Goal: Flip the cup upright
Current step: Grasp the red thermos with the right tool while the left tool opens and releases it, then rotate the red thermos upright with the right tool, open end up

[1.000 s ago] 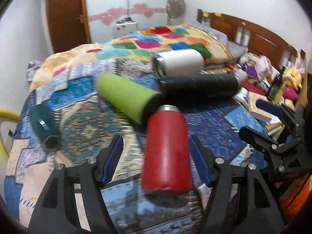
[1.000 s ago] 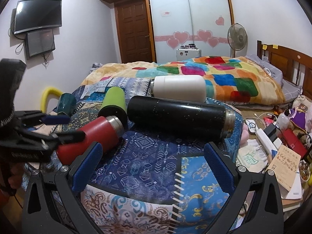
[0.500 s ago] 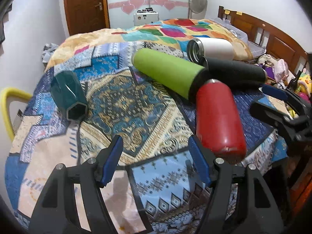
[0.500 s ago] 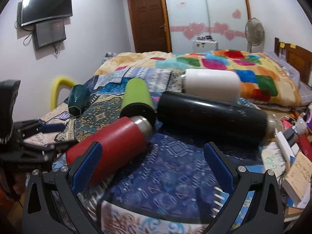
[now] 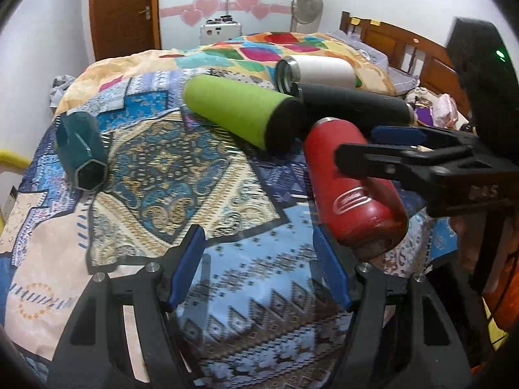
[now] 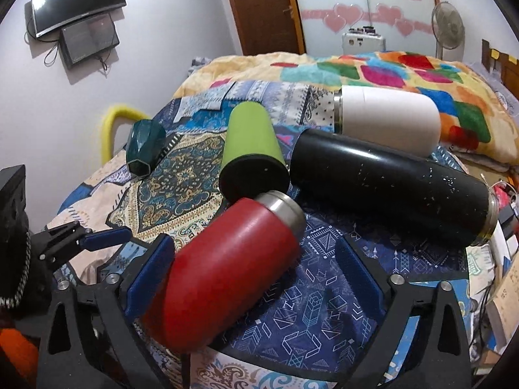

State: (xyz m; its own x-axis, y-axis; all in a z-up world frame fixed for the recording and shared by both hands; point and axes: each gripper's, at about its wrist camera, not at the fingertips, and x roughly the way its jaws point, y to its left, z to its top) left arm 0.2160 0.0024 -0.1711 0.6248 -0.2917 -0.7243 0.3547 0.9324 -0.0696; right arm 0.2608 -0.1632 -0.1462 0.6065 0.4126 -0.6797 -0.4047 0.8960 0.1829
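Several cups lie on their sides on the patterned bedspread. A red flask (image 6: 227, 269) (image 5: 353, 188) lies nearest, steel mouth pointing away. My right gripper (image 6: 253, 265) is open with its fingers on either side of the red flask. A green cup (image 6: 249, 149) (image 5: 240, 110), a black flask (image 6: 389, 184) (image 5: 353, 103) and a white cup (image 6: 389, 120) (image 5: 314, 71) lie behind it. A small dark teal cup (image 5: 81, 152) (image 6: 144, 147) lies at the left. My left gripper (image 5: 259, 269) is open and empty, left of the red flask.
The bedspread's near edge (image 5: 259, 340) drops off below my grippers. A yellow chair frame (image 6: 113, 126) stands left of the bed. Books and clutter (image 6: 506, 259) lie beside the bed at the right. A wooden headboard (image 5: 405, 48) stands at the far right.
My right gripper has moved forward and now straddles the red flask. My left gripper has shifted left, so the red flask is no longer between its fingers.
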